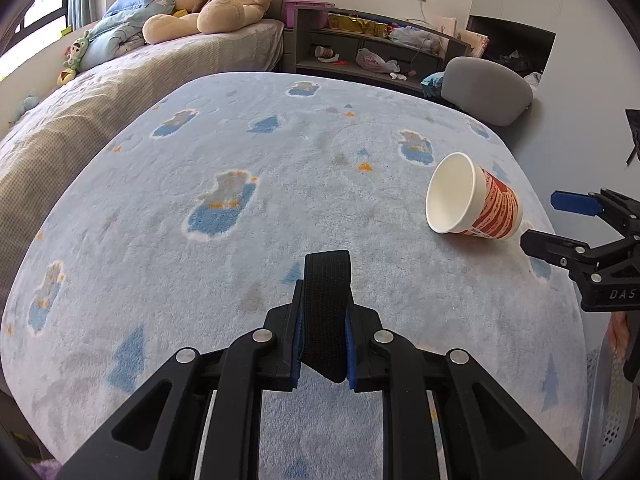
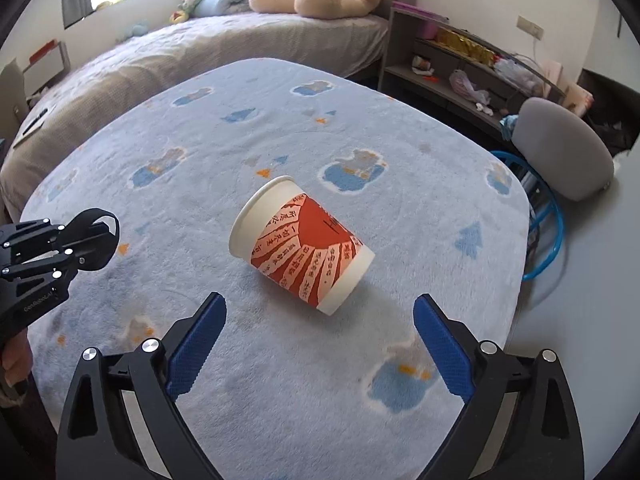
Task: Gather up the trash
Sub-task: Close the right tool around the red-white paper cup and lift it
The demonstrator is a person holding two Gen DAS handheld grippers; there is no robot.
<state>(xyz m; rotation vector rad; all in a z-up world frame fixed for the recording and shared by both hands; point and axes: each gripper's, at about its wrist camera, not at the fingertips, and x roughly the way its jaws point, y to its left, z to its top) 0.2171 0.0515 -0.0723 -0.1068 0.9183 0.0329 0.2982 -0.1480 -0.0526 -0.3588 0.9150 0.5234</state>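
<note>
A paper cup (image 2: 304,248), red and white with printed writing, lies on its side on the light blue plush cover (image 2: 200,152), its mouth turned to the far left. My right gripper (image 2: 320,308) stands open just behind the cup's base, its blue pads apart and touching nothing. The left wrist view shows the cup (image 1: 472,204) at the right, with the right gripper (image 1: 556,222) right beside its base. My left gripper (image 1: 325,308) is shut on a black fabric strap (image 1: 326,280) that sticks up between its pads. It also shows at the left edge of the right wrist view, left gripper (image 2: 80,244).
The blue cover (image 1: 240,140) drapes a rounded surface. Behind it stands a bed (image 1: 120,92) with a large teddy bear (image 1: 224,0). A cluttered grey shelf (image 1: 372,48) and a grey chair back (image 1: 488,88) stand at the far right. A blue hoop (image 2: 552,232) hangs at the right edge.
</note>
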